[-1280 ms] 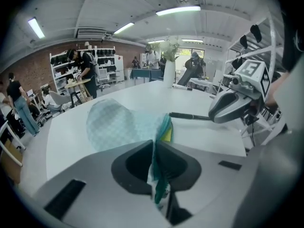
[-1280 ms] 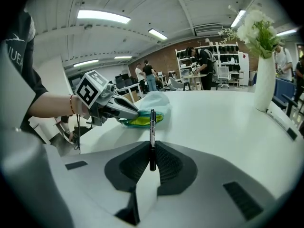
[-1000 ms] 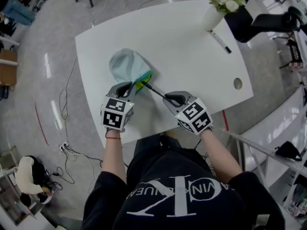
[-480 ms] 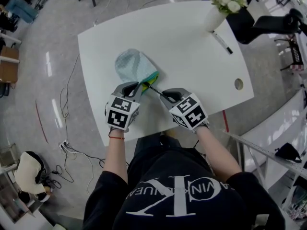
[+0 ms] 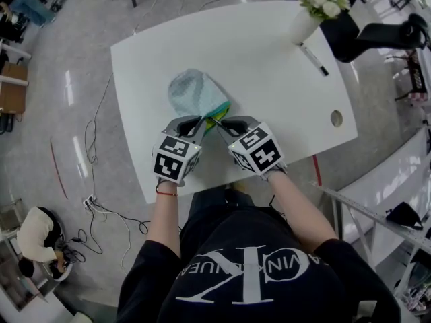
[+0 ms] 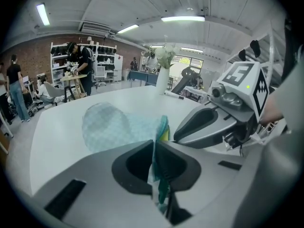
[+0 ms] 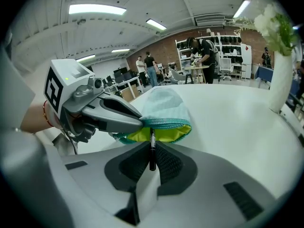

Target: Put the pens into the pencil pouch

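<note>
Both grippers are drawing together compared with a second ago: the right gripper (image 5: 220,122) is now sitting just beside the left gripper (image 5: 201,121), and the stretch of pen that showed between them is almost gone at the mouth of the pencil pouch (image 5: 194,93). Its jaws are standing nearly together, pinching the thin black pen (image 7: 151,151) along its barrel, with the tip pointing at the yellow lining of the open mouth. The left jaws are pressing all but closed on the teal rim of the pouch, lifting that edge so the mouth is gaping toward the pen. The pouch is lying flat on the white table (image 5: 269,79), near the edge closest to the person. It is looking soft and light, likely sagging shut if the rim is let go, so the rim is the sensible place to hold it; the pen is looking stiff, slim and smooth, probably apt to pivot or slip in a pinch, so a grip toward mid-barrel is suiting it. A second pen (image 5: 313,59) is lying well apart, beside the white vase (image 5: 301,25) of flowers at the far corner. The tabletop is glossy and otherwise bare apart from a round hole (image 5: 336,118). Cables are trailing over the grey floor, and people are working at shelves along a brick wall behind.
</note>
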`<act>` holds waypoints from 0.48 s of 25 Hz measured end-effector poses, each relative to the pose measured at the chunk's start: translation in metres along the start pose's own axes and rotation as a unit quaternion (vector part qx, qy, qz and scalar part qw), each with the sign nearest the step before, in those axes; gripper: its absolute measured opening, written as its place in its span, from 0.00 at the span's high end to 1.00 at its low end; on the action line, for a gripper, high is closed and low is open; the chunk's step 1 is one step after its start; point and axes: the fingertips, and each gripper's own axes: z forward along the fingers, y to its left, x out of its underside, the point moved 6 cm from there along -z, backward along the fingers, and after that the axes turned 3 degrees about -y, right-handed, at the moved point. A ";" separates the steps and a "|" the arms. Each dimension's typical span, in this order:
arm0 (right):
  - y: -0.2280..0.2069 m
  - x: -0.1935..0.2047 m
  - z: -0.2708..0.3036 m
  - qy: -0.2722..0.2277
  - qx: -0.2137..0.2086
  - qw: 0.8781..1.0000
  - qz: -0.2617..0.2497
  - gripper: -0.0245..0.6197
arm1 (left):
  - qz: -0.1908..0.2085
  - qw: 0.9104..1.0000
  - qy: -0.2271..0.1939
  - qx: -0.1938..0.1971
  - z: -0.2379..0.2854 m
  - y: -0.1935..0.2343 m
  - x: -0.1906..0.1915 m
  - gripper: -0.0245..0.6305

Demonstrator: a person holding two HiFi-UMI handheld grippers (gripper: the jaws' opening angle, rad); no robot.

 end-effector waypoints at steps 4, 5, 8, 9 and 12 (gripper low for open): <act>0.002 -0.003 0.006 -0.014 0.009 1.000 -0.009 0.88 | -0.014 1.000 -0.009 0.007 -0.001 0.000 -0.002 0.93; 0.003 -0.003 0.005 -0.020 0.006 1.000 -0.008 0.88 | -0.017 1.000 -0.010 0.006 -0.001 0.001 -0.003 0.93; 0.005 -0.002 -0.002 -0.036 -0.007 0.999 0.000 0.83 | -0.024 1.000 -0.012 0.002 -0.002 0.003 -0.004 0.93; 0.005 -0.001 -0.005 -0.036 -0.008 0.999 0.000 0.81 | -0.026 1.000 -0.012 0.001 -0.002 0.004 -0.004 0.93; 0.003 0.006 -0.012 -0.025 -0.004 1.000 -0.013 0.81 | -0.031 0.999 -0.014 0.000 -0.003 0.005 -0.005 0.93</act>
